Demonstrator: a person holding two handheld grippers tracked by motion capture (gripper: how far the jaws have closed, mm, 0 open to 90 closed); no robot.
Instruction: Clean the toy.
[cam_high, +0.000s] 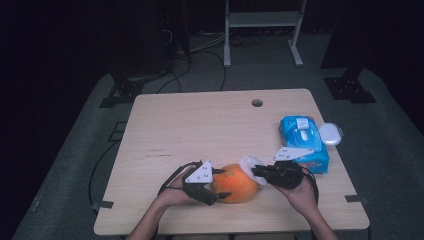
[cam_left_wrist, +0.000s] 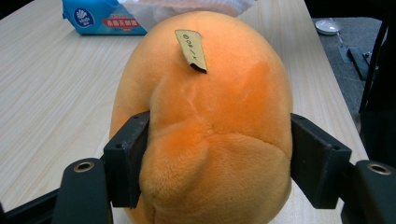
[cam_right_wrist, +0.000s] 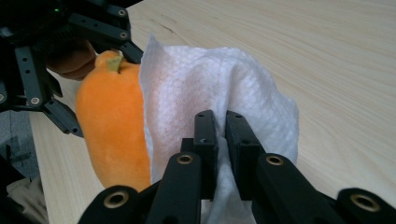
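Black jaws of the left gripper rise at the bottom of the left gripper view and press into both sides of the orange plush fruit, denting its fuzzy flanks; the grip is firm on the toy. That view alone shows a small tan paper tag sticking up from the plush surface, and beyond it the lower edge of the blue wet-wipe pack on the pale wooden table.

Seen along the right gripper, the jaws stand nearly together, pinching a fold of white wipe. The wipe lies against the side of the plush fruit, whose small stem is visible here and not from the left gripper's camera. Behind the fruit, the other gripper's black linkage and a bit of the hand holding it appear.

From the high view the layout becomes clear: the left gripper and the right gripper meet at the plush fruit, which rests on the table near its front edge, a little right of centre. The wipe sits bunched at the fruit's upper right. The wipe pack lies just behind the right gripper, with a round white lid-like object beside it at the table's right edge, and a round hole near the far edge.
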